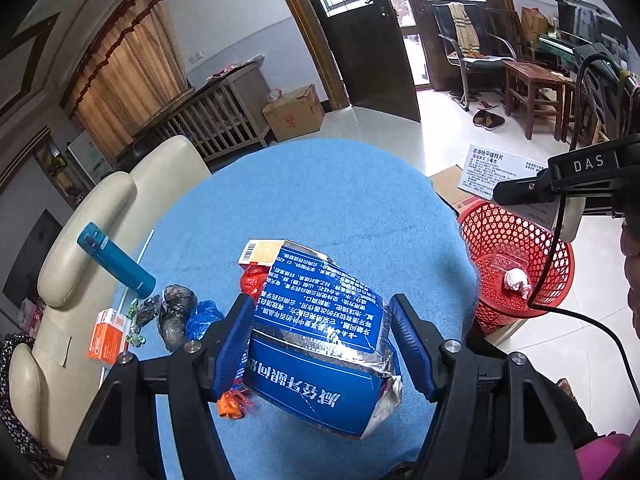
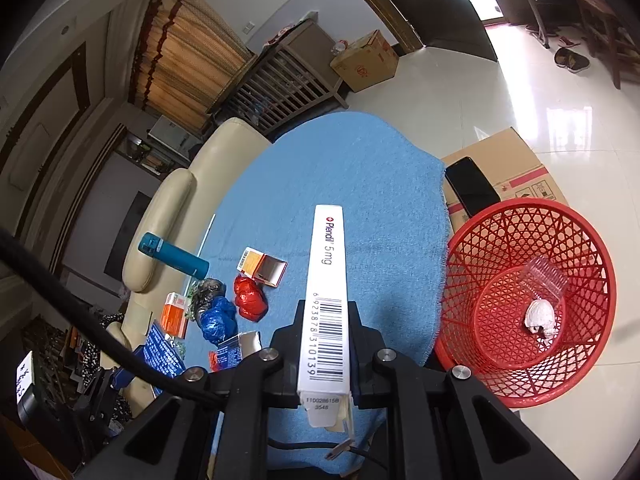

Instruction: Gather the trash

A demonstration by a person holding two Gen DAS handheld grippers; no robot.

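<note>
While your left gripper (image 1: 322, 344) clamps its blue pads on the sides of a crushed blue carton (image 1: 320, 344) with white Chinese print and torn silvery edges, your right gripper (image 2: 326, 316) is shut tight on a slim white medicine box (image 2: 326, 304), which stands on edge between the jaws with its barcode facing the camera. You hold the blue carton over the near part of the blue cloth (image 1: 340, 200) that covers the round table. You hold the white box over the cloth's right part, just left of the red mesh basket (image 2: 576, 368).

That basket stands on the floor against the table's right edge. Inside it lie a crumpled white wad (image 2: 540, 316) and a clear plastic piece (image 2: 546, 278). Behind the basket, a cardboard box (image 2: 516, 160) carries a dark phone (image 2: 472, 186).

More trash lies on the left part of the cloth: a red wad (image 2: 250, 300), a blue wad (image 2: 216, 318), a dark crumpled wad (image 2: 206, 292), an open orange-and-white carton (image 2: 264, 268) and a small orange box (image 2: 174, 314). A teal bottle (image 2: 172, 254) lies on its side at the cloth's left edge, against the cream sofa (image 2: 168, 208). In the left wrist view, an orange scrap (image 1: 230, 406) peeks out below the blue carton.
</note>
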